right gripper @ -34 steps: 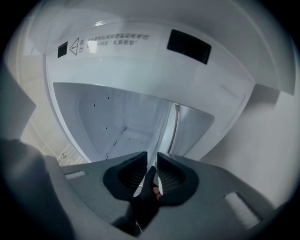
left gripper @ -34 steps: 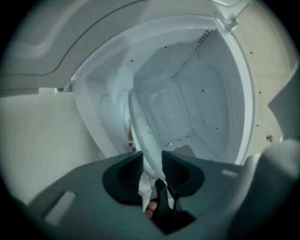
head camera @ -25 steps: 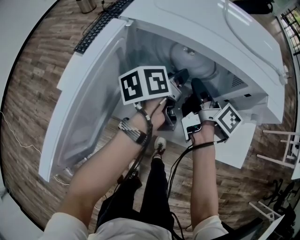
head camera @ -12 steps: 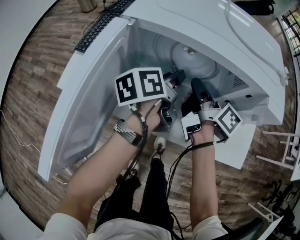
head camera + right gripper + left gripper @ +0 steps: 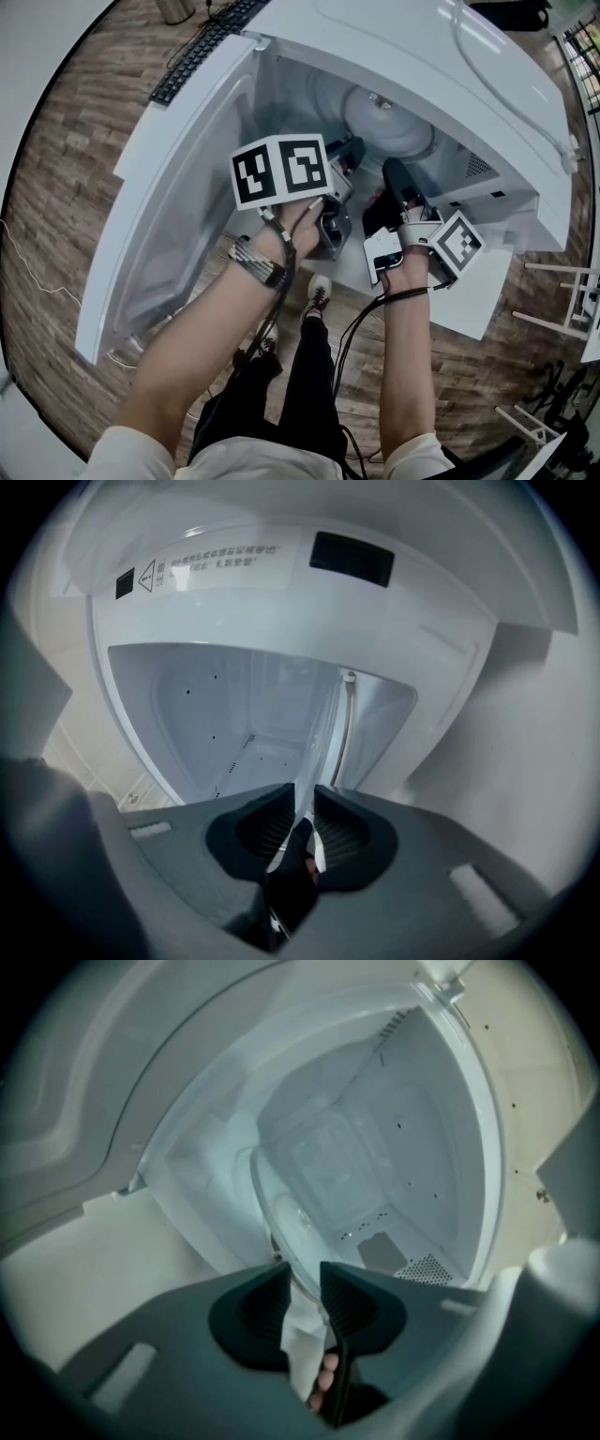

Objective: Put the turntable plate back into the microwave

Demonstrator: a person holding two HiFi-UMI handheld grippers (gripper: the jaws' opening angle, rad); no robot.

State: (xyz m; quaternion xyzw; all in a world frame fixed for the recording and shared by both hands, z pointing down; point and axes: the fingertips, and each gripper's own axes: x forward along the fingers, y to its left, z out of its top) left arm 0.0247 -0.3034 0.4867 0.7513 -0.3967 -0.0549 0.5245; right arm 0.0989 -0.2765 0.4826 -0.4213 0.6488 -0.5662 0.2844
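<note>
Left tool (image 5: pixel 302 1274) is gripping narrow on the near rim of the turntable plate (image 5: pixel 281 1213) - its jaws have just been closing, and the clear glass edge is sitting between the pads. Right tool (image 5: pixel 305 799) is pinching narrow too, with the plate's edge running up between its jaws. Both tools are reaching into the open microwave (image 5: pixel 422 47) side by side, left one slightly further left and deeper, right one just beside it.

The plate is sitting inside the cavity, its round glass face showing pale beyond the tool tips in the head view, held at its near edge by both tools. Whether it is resting on the cavity floor - cannot tell.

Marker cube (image 5: pixel 286 171) on the left tool is facing up at the camera, and the smaller-looking cube (image 5: pixel 457 239) on the right tool is sitting near the cavity's front edge. The microwave door (image 5: pixel 178 216) is hanging wide open to the left. A black keyboard (image 5: pixel 202 52) is lying beyond the door at top left. Wooden floor (image 5: pixel 56 187) is showing around it all, with the person's dark trouser legs and a shoe (image 5: pixel 319 291) below the arms.
</note>
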